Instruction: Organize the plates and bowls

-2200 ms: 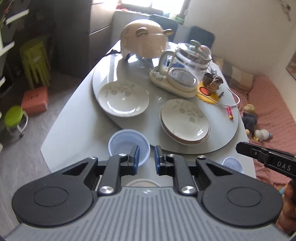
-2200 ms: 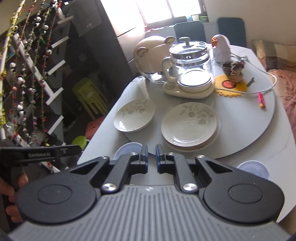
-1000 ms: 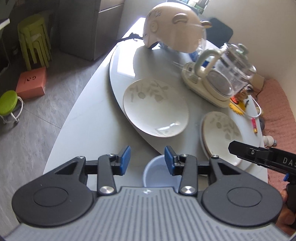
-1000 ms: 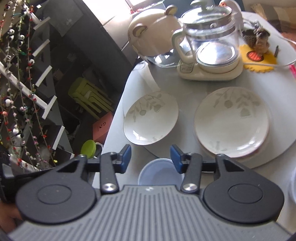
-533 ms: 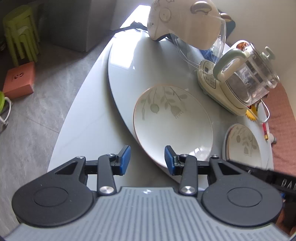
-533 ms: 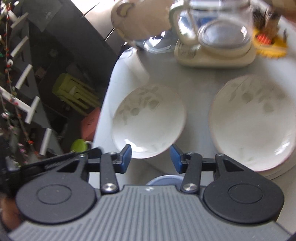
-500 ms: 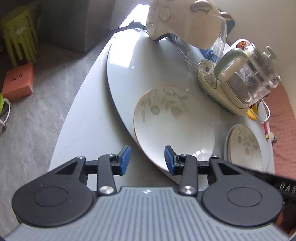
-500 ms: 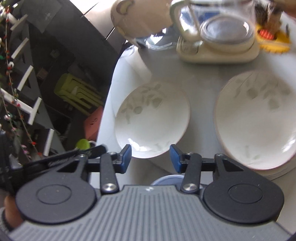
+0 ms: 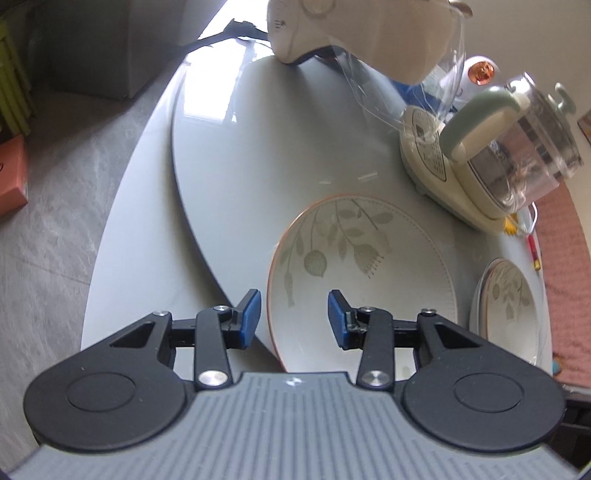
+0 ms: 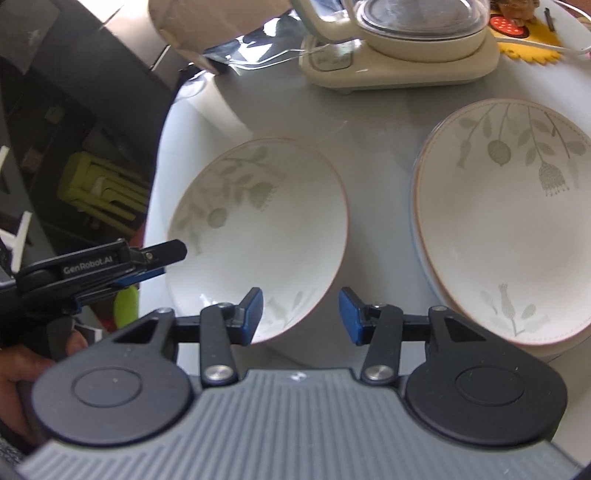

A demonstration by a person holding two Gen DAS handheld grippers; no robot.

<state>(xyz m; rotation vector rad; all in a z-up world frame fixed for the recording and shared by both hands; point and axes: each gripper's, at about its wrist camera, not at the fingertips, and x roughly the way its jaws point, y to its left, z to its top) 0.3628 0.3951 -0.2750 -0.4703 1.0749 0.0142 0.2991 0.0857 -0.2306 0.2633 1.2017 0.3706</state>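
A single white plate with a leaf print (image 9: 369, 280) lies on the grey turntable (image 9: 266, 155). It also shows in the right wrist view (image 10: 258, 232). My left gripper (image 9: 293, 319) is open, its jaws straddling the plate's near left rim. My right gripper (image 10: 300, 315) is open over the plate's near right rim. A stack of like plates (image 10: 517, 236) lies to the right and shows in the left wrist view (image 9: 508, 310). The left gripper (image 10: 162, 260) shows in the right wrist view at the plate's left edge.
A glass kettle on a cream base (image 9: 491, 158) stands behind the plates. A cream bear-shaped appliance (image 9: 362, 29) stands at the back. A yellow mat (image 10: 524, 44) and a white cable lie at the far right. Green stools (image 10: 107, 192) stand on the floor to the left.
Both grippers have moved forward and down to the single plate and opened from nearly shut. The blue plastic bowls near the table's front edge have dropped out of view.
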